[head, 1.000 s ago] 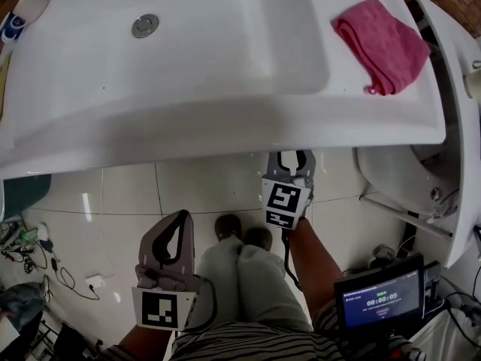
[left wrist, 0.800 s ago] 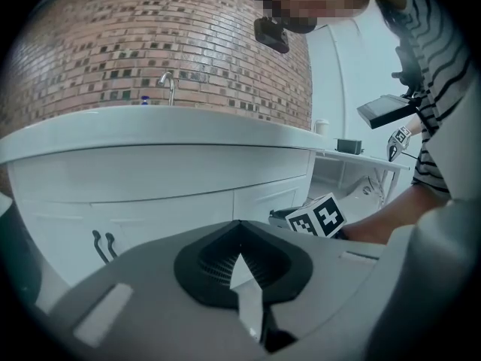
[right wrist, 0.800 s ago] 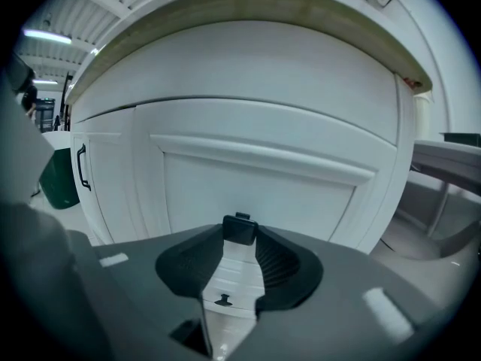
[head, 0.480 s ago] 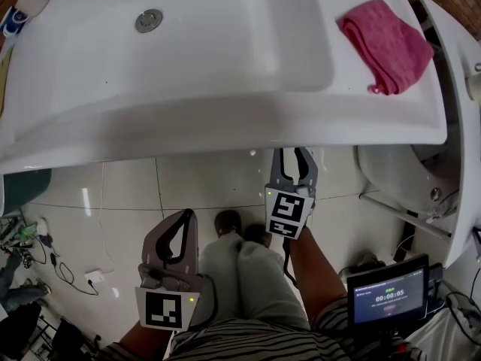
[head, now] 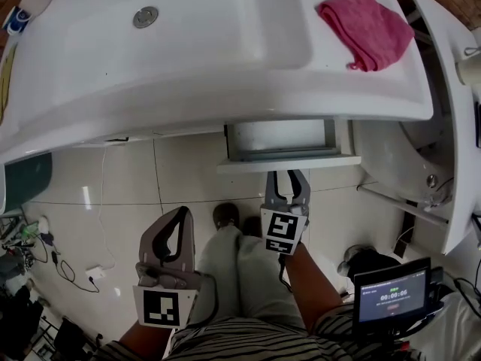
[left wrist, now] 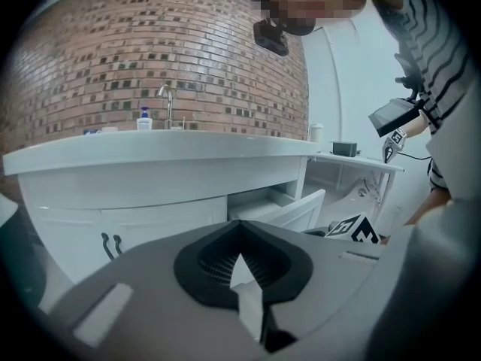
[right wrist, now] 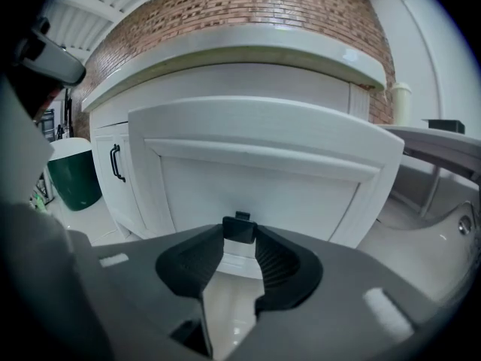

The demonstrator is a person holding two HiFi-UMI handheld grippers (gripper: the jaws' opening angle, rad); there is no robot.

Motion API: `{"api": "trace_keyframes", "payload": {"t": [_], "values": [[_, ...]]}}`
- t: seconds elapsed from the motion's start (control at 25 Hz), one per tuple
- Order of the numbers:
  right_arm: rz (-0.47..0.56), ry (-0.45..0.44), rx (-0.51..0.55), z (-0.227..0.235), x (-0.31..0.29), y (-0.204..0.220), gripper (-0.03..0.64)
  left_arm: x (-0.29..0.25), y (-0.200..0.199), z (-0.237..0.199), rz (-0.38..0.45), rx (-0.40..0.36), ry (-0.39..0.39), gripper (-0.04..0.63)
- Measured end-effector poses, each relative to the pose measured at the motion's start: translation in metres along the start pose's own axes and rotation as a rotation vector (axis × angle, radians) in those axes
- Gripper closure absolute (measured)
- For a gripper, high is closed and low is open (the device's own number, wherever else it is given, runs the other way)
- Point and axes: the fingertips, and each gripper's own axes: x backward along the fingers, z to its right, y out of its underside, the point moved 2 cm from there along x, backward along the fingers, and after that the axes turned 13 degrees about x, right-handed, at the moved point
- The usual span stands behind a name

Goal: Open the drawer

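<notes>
A white drawer (head: 289, 164) stands pulled out from under the sink counter, its empty inside showing from above. My right gripper (head: 286, 174) is at the middle of the drawer front (right wrist: 263, 179), shut on the small black drawer handle (right wrist: 239, 229), which sits between the pads. My left gripper (head: 183, 213) hangs lower left over the floor, apart from the cabinet, fingertips together and nothing in them. The left gripper view also shows the drawer (left wrist: 289, 209) sticking out to the right.
A white counter with a basin (head: 188, 89) and drain (head: 145, 16) overhangs the cabinet; a pink cloth (head: 364, 27) lies on its right end. A toilet (head: 406, 171) stands right of the drawer. A green bin (right wrist: 71, 175) and a cabinet door handle (right wrist: 116, 162) are left. My legs (head: 240, 269) are below.
The drawer has slid out from under the counter, drawn toward me by the right gripper. The left gripper has hardly shifted.
</notes>
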Motion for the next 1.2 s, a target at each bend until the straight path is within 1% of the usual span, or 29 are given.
{"api": "trace_keyframes", "payload": {"t": [0.32,0.48,0.68,0.84,0.92,1.0,1.04,1.08,1.12,1.2], "values": [[-0.012,-0.036,0.004,-0.015,0.049,0.03,0.485,0.024,0.015,0.023,0.0,-0.005,0.004,0.583],[-0.02,-0.037,-0.001,-0.023,0.069,0.041,0.486,0.036,0.02,0.031,0.005,-0.018,0.012,0.583],[-0.008,-0.035,0.028,-0.025,0.078,0.044,0.486,0.045,0.02,0.035,0.021,-0.022,0.003,0.583],[-0.001,-0.039,0.034,-0.024,0.079,0.044,0.488,0.05,0.021,0.036,0.016,-0.023,-0.002,0.583],[0.002,-0.043,0.037,-0.025,0.078,0.044,0.488,0.046,0.022,0.037,0.013,-0.062,0.035,0.583],[0.008,-0.045,0.041,-0.025,0.077,0.044,0.488,0.027,0.021,0.035,0.01,-0.135,0.081,0.583],[0.01,-0.045,0.042,-0.025,0.076,0.044,0.488,0.015,0.021,0.031,0.007,-0.16,0.089,0.583],[0.011,-0.046,0.044,-0.025,0.076,0.044,0.488,0.002,0.02,0.027,0.008,-0.168,0.085,0.583],[0.01,-0.047,0.045,-0.026,0.077,0.045,0.489,-0.009,0.019,0.024,0.016,-0.161,0.078,0.583],[0.008,-0.051,0.047,-0.027,0.078,0.045,0.489,-0.018,0.017,0.021,0.042,-0.117,0.066,0.583]]}}
